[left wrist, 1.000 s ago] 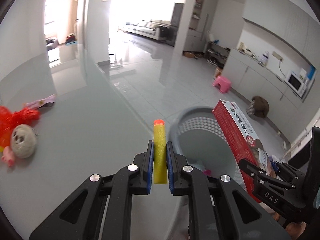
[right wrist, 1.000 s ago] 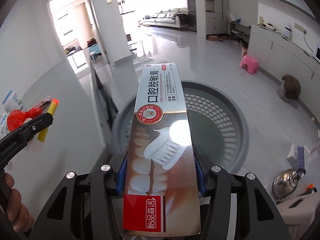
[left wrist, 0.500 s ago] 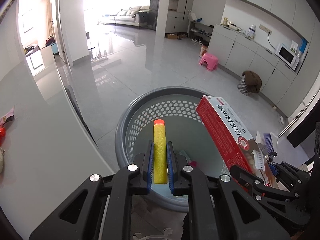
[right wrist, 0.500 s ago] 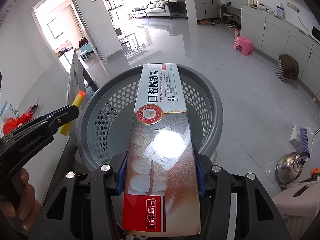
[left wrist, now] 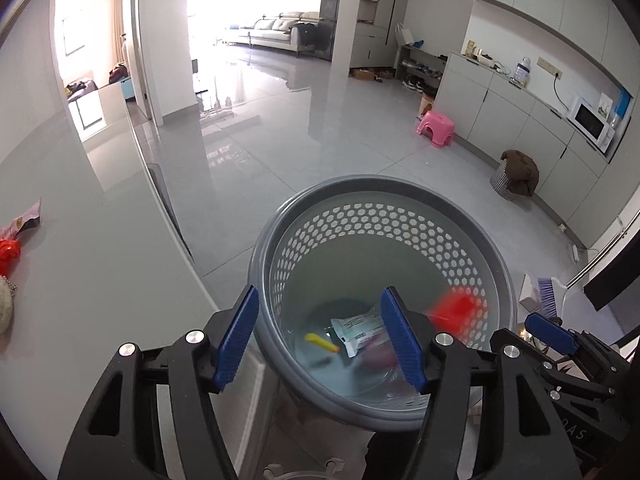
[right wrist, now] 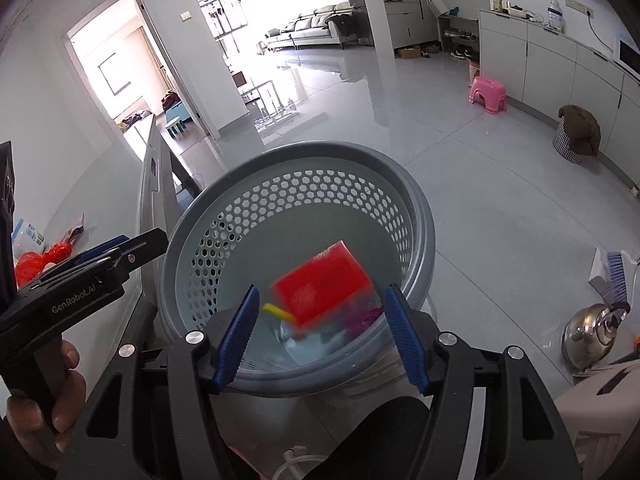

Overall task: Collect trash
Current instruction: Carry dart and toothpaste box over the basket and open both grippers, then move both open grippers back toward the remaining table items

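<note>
A grey perforated trash basket (left wrist: 360,190) stands on the floor beside the table; it also shows in the right wrist view (right wrist: 416,200). My left gripper (left wrist: 320,340) is open and empty above it. The yellow foam dart (left wrist: 321,342) lies on the basket's bottom beside a white wrapper (left wrist: 356,330). My right gripper (right wrist: 318,336) is open and empty too. The red toothpaste box (right wrist: 324,284) is a blur falling inside the basket; it also shows in the left wrist view (left wrist: 458,308).
The grey table (left wrist: 80,280) at left holds a red net bag (left wrist: 8,254), a pink wrapper (left wrist: 24,224) and a round fuzzy toy (left wrist: 5,310). A kettle (right wrist: 592,332) and brush (right wrist: 616,276) sit on the floor at right. A pink stool (left wrist: 435,128) stands farther off.
Both grippers have opened over the basket. The yellow dart dropped to the basket's bottom and the toothpaste box is falling in.
</note>
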